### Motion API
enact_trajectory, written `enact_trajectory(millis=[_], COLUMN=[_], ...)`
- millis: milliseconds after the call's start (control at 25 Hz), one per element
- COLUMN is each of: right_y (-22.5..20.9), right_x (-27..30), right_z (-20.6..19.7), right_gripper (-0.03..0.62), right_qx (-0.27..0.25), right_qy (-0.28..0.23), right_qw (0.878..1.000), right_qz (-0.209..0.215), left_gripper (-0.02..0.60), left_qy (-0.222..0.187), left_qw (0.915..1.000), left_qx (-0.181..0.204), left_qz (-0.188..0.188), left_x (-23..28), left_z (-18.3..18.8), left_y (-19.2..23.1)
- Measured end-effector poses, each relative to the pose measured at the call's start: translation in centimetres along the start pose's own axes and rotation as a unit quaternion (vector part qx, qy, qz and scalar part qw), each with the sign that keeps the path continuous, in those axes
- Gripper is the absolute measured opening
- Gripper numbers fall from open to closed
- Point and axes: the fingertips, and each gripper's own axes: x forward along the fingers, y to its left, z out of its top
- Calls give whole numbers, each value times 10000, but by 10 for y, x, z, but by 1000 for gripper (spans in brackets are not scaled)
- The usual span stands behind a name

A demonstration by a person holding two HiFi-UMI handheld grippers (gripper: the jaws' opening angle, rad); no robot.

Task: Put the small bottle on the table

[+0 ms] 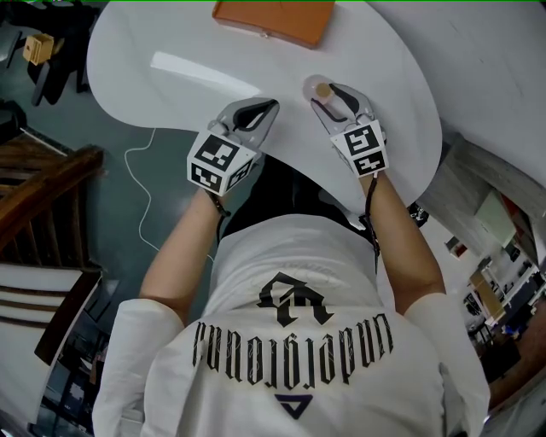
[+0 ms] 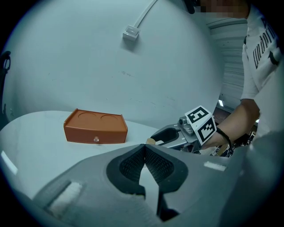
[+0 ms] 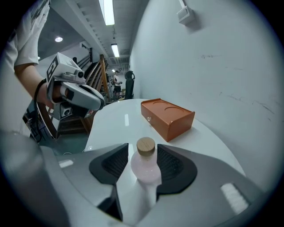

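Head view: bottle upright on glossy white table, between jaws of right claw; left claw at its 9 o'clock, empty
Left gripper view: jaws together, ribbed dark pads meeting at the tips; orange box at 10 o'clock
Right gripper view: jaws apart, not clamping; round frosted-pink body, cork stopper
Risk: a pad clipping the body on withdrawal would likely topple it

Cool, even light comes from ceiling strip lights up and to the left of the right gripper. They leave a bright streak on the glossy white table just ahead of it. Shadows are soft. Both gripper views bulge outward and go black at the corners, and the nearest jaw bodies look slightly blurred.
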Motion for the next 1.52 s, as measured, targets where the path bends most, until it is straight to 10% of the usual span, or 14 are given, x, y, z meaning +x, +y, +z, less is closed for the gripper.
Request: enact_trajectory(millis=[1520], right_y=[74], right_x=[-282], right_z=[32], right_gripper=[181], right_qx=[-521], right_qy=[-1464], right_qw=[9877], right_qz=[189], left_gripper=[8], left_qy=[-1674], left_qw=[9806], left_qx=[474], left_qz=[908], left_x=[-132], left_z=[58], left_y=[-209])
